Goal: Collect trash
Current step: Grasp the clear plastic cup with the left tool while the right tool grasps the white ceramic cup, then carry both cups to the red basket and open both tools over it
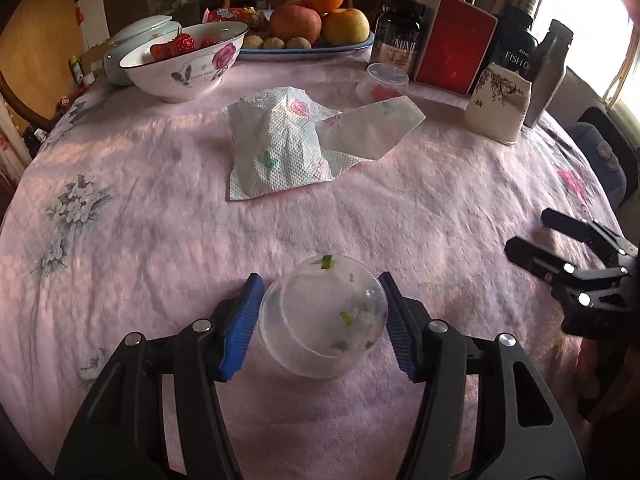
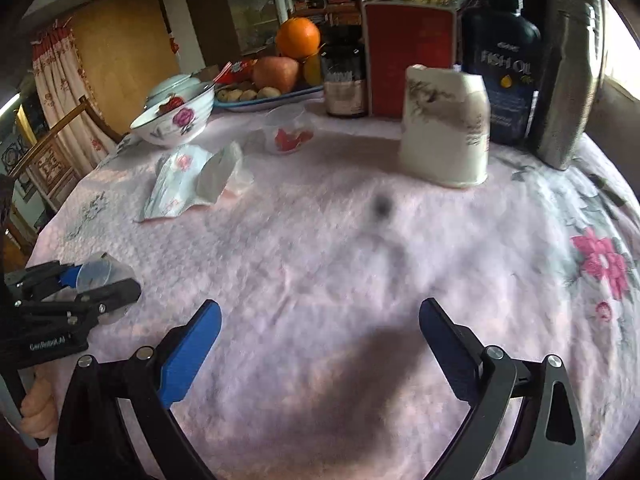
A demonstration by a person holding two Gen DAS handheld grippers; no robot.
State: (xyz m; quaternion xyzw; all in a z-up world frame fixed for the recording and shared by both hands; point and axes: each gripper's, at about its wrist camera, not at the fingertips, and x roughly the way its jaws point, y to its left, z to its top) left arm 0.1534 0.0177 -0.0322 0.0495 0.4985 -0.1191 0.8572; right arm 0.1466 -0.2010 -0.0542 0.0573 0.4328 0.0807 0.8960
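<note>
Left wrist view: left gripper [image 1: 320,320] pinching clear plastic cup [image 1: 324,320]; right gripper [image 2: 320,344] spread.

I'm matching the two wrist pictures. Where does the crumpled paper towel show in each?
Left wrist view: crumpled paper towel lies upper centre, beyond the left claw.
Right wrist view: it lies upper left.
Shared landmark: the red box standing at the table's far side.

Clear, glossy plastic cup [image 1: 324,320] between my left fingers [image 1: 240,328], whose pads are ribbed matt blue. Bench cloth [image 1: 160,220] beneath: pink, quilted, matt. Beyond the cup: embossed paper napkin [image 1: 276,148]; glazed porcelain bowl [image 1: 184,68].
</note>
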